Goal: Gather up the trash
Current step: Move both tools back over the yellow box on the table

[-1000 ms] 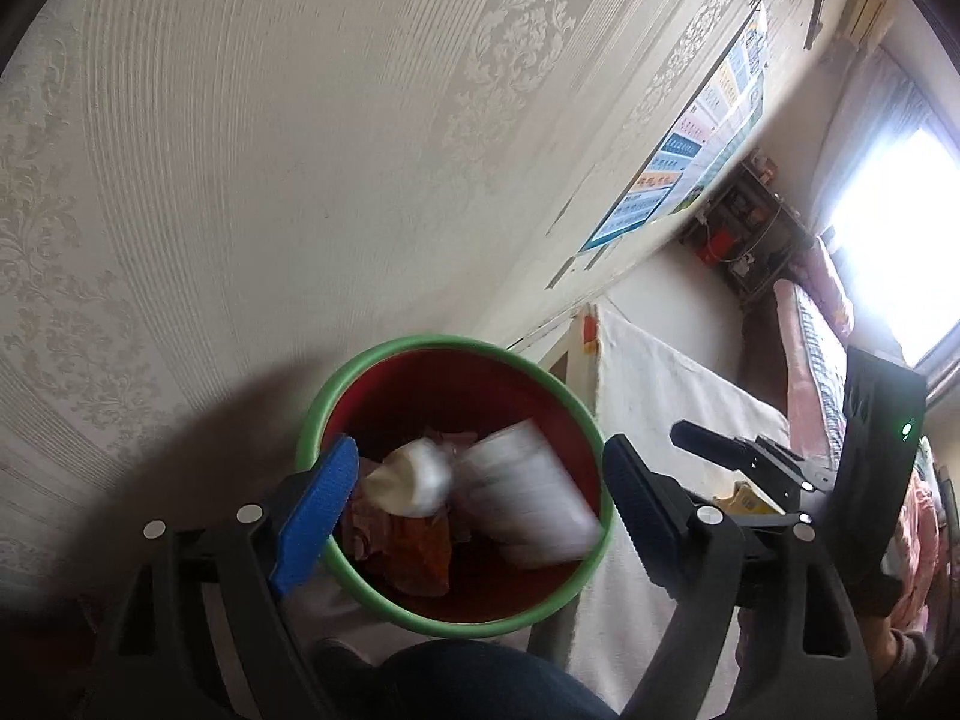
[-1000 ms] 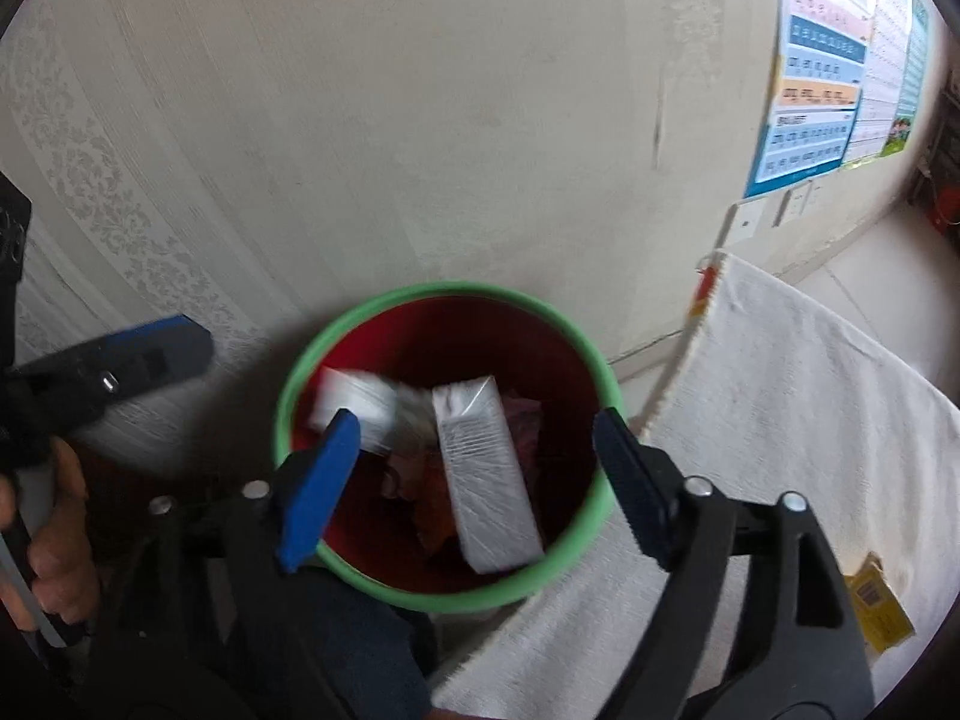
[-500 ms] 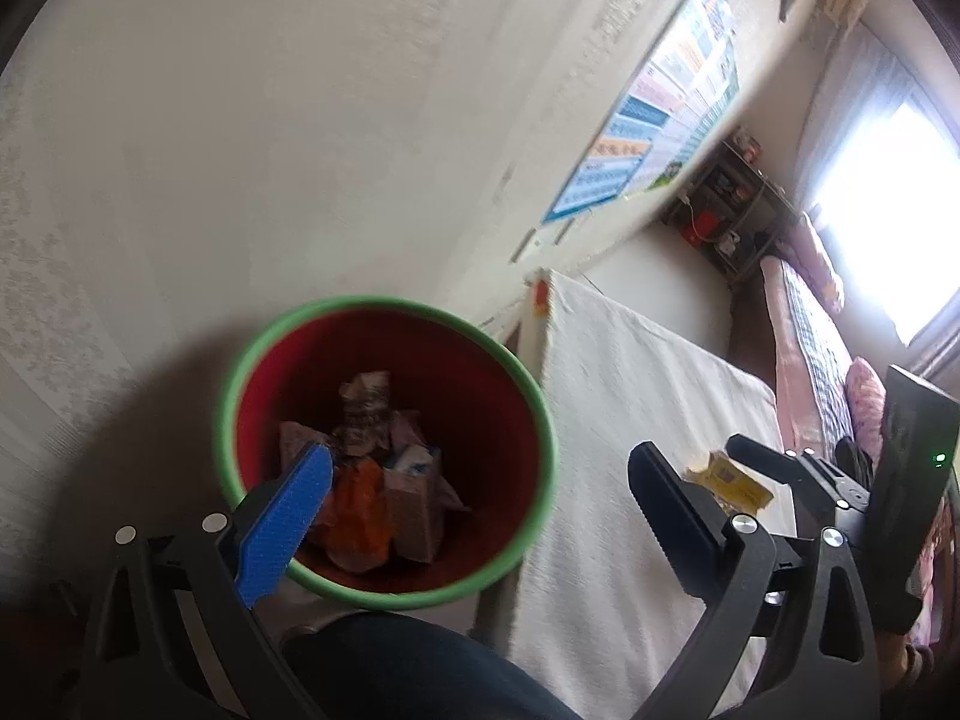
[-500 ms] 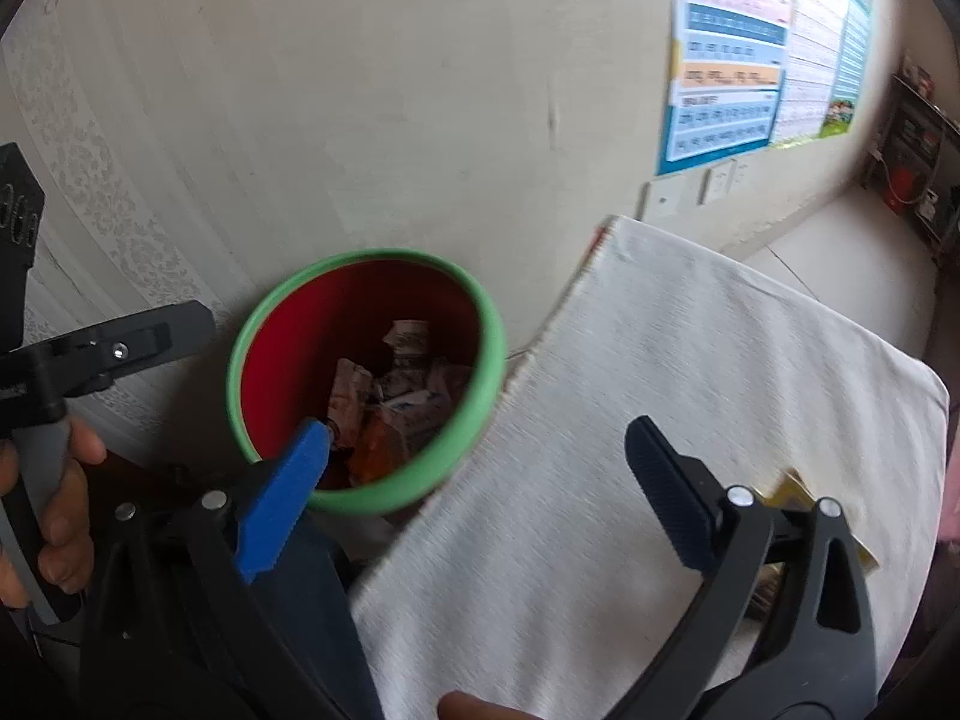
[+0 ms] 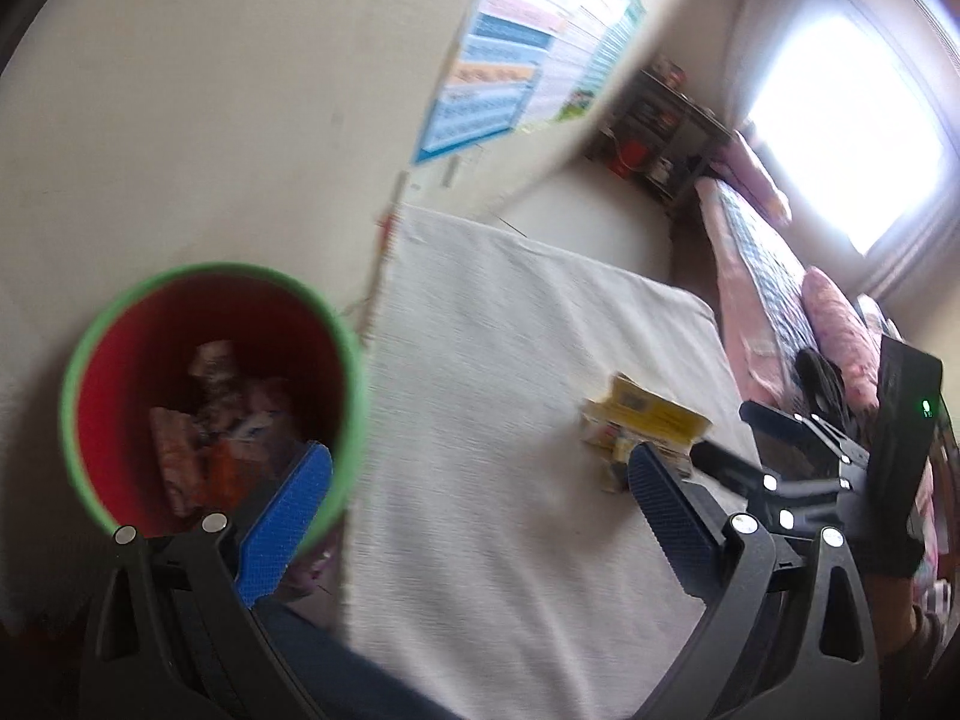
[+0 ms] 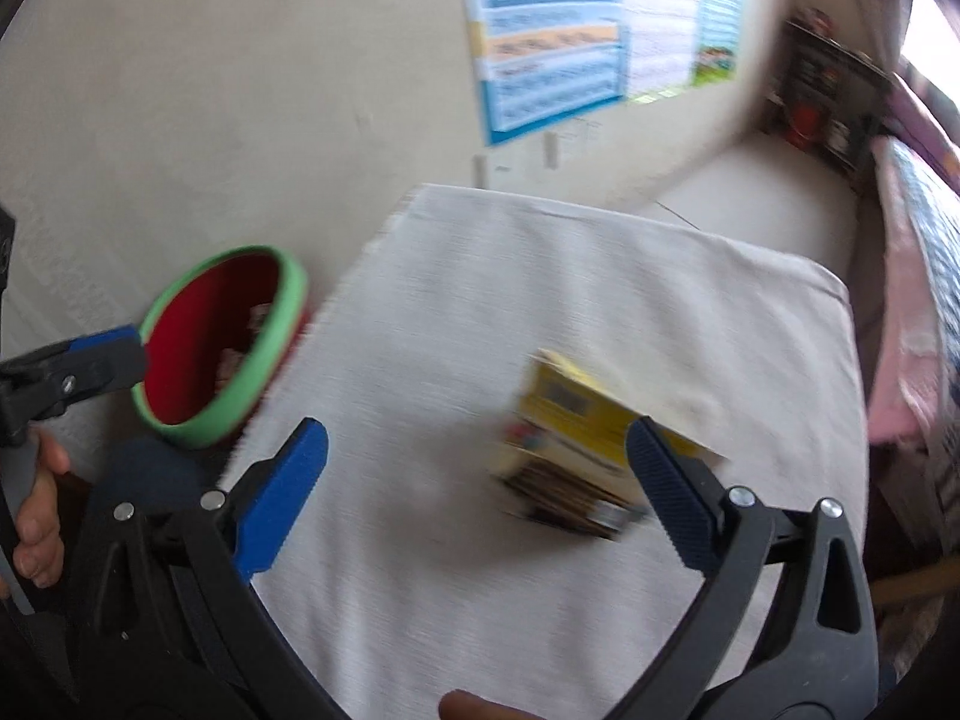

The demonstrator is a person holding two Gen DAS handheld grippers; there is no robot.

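Observation:
A red bin with a green rim (image 5: 72,354) (image 6: 282,330) stands against the wall at the left edge of a white cloth-covered table (image 5: 510,360) (image 6: 540,276); crumpled wrappers and cartons (image 5: 210,420) lie inside it. A yellow box (image 5: 648,420) (image 6: 588,426) lies on the cloth beside other small packets, blurred. My left gripper (image 5: 480,480) is open and empty, its left pad over the bin's near rim. Over the cloth my right gripper (image 6: 480,456) is open and empty, the yellow box behind its right finger.
A pale patterned wall with a blue poster (image 6: 552,48) rises behind the table. A bed with pink bedding (image 5: 780,300) and a dark shelf (image 5: 660,120) stand at the right under a bright window. A hand (image 6: 36,510) holds the other gripper's handle.
Both grippers opened wider, dropping their trash into the bin, then swung right from over the bin toward the table. The yellow box has come into view.

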